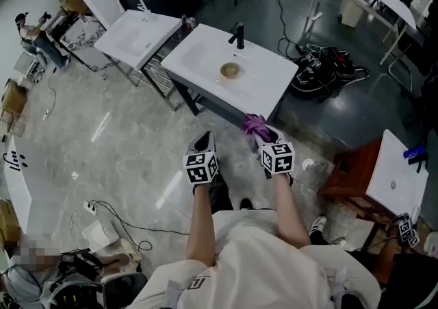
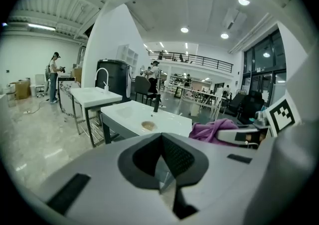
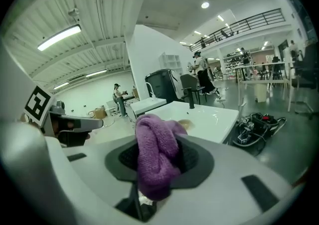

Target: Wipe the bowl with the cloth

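While the right gripper (image 1: 264,138) is clamped on the purple cloth (image 3: 155,156), the left gripper (image 2: 160,160) is fully closed and empty. The bowl (image 1: 230,70) sits on the white desk (image 1: 198,54), well apart from both grippers.

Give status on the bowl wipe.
Done: right gripper is shut on the cloth. In hand: both grippers hang short of the counter, left gripper shut, empty. Left: reach the bowl on that counter and wipe it; nothing touches it yet.
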{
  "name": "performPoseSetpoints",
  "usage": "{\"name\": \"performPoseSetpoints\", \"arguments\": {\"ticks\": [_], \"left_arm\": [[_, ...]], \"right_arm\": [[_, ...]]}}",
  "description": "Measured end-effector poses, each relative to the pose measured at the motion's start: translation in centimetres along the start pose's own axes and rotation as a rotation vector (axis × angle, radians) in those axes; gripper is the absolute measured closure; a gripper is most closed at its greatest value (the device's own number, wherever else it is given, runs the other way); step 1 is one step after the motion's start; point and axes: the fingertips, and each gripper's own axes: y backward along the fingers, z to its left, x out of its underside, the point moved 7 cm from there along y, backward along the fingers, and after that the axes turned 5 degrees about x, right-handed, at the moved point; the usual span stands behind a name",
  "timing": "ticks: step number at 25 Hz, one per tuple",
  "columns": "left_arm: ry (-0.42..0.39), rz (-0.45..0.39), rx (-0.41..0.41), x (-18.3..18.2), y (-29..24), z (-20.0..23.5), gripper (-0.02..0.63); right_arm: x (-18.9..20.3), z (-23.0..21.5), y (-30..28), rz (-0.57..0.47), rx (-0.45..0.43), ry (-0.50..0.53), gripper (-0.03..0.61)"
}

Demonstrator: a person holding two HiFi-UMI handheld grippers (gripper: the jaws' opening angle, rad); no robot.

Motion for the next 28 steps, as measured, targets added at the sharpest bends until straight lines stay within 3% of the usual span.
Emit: {"name": "performPoseSetpoints", "arguments": {"ticks": [8, 13, 17, 28], "left_arm": [[-0.002, 0.003, 0.0, -3.3, -6.3, 4.2, 0.606], [-0.119, 0.087, 0.056, -5.9, -11.4, 8.0, 0.606], [-0.129, 0.102, 0.11, -9.1, -15.5, 12.1, 0.606], [-0.18, 0.13, 0.215, -16.1, -22.8, 22.3, 0.606]], "right_arm": [[-2.0, -1.2, -7.7, 0.039, -0.038, 0.006, 0.459], [-4.5, -1.2, -13.5, 0.026, -0.026, -0.047, 0.459], [-7.1, -0.4, -18.7, 0.049, -0.017, 0.011, 0.459], [-12.8, 0.7, -28.9, 0.008, 0.019, 0.004, 0.459]]}}
